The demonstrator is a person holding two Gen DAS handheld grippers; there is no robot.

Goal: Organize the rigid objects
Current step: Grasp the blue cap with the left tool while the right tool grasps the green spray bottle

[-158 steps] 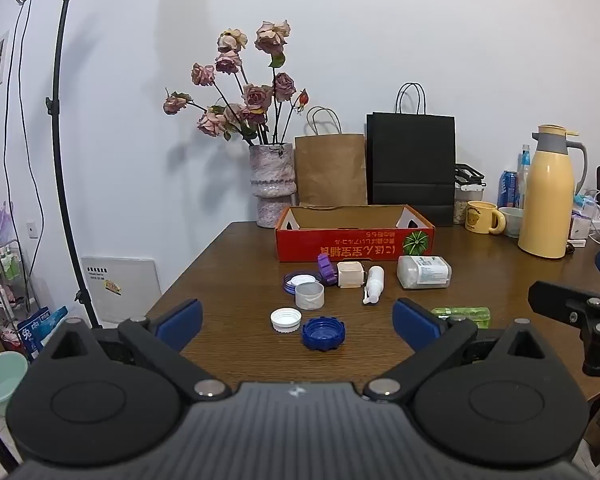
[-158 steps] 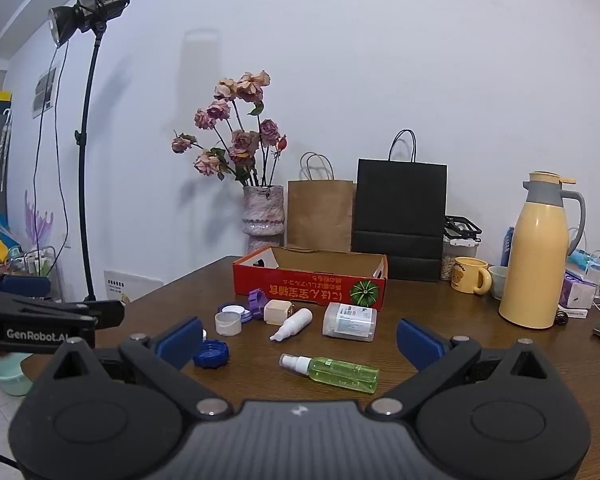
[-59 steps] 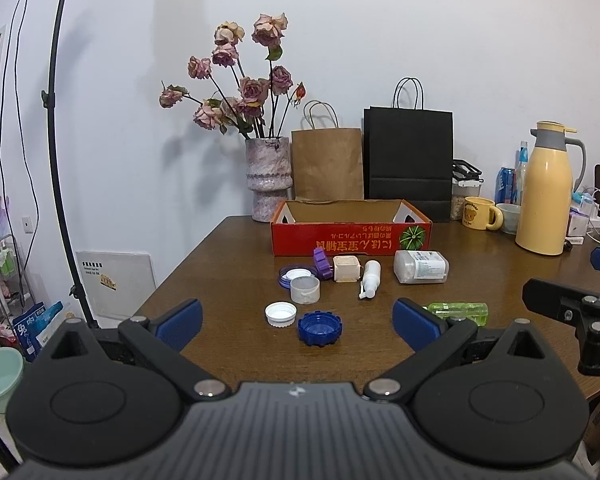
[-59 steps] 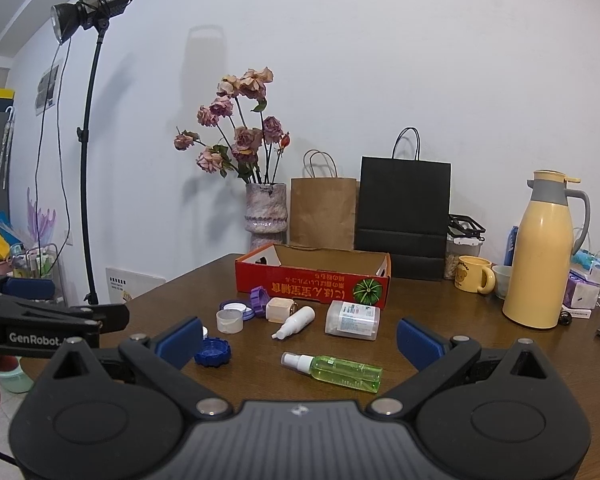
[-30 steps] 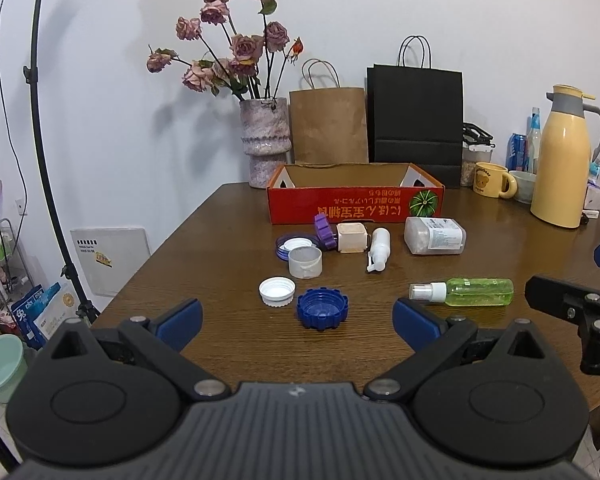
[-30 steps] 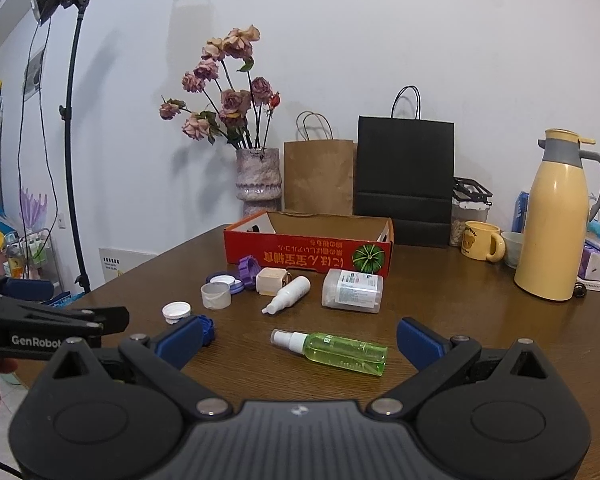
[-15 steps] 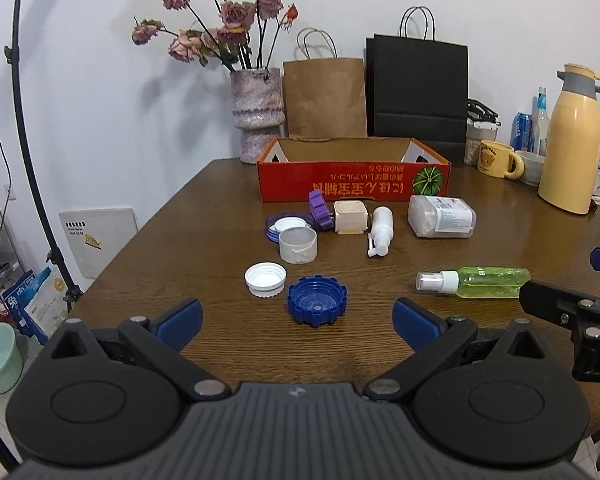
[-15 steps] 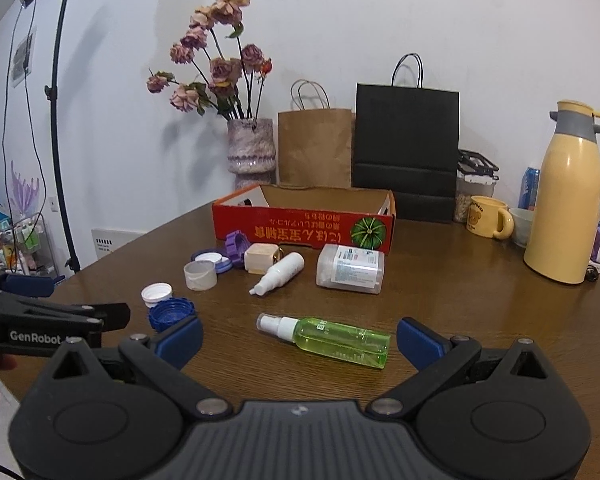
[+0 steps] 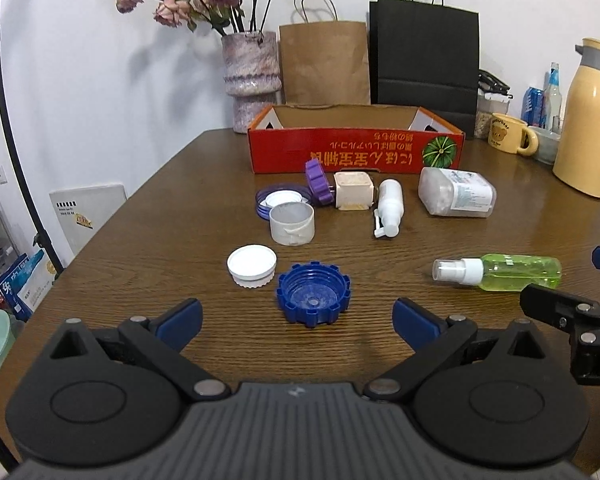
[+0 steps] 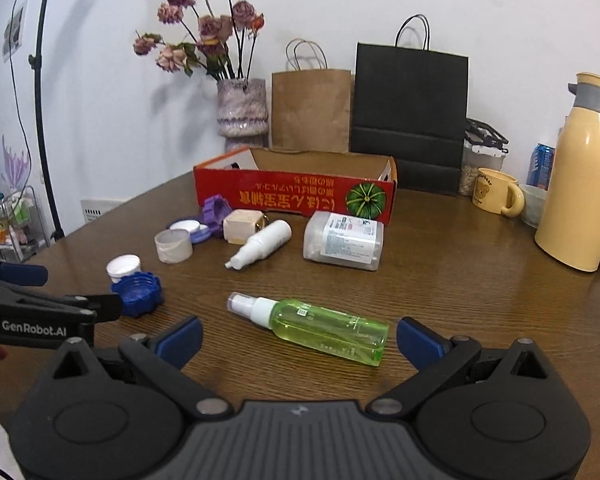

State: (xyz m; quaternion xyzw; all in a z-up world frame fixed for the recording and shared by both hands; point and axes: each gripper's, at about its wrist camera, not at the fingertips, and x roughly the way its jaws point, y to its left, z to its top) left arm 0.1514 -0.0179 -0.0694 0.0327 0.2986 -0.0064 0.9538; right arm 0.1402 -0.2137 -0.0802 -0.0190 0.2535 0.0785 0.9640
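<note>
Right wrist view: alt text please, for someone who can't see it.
The open right gripper hovers over a wooden table, lined up with a green spray bottle lying on its side. Beyond lie caps, small bottles and a red cardboard box; the left gripper enters at left.

Green spray bottle point(image 10: 328, 330), blue cap point(image 9: 313, 299), red box point(image 9: 356, 152), brown wood-grain table point(image 9: 180, 216).

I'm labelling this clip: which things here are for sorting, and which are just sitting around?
For the job: red cardboard box, green spray bottle, white spray bottle, clear labelled bottle, blue cap, white cap.

Just lying about: flower vase, paper bags, yellow thermos, yellow mug.
</note>
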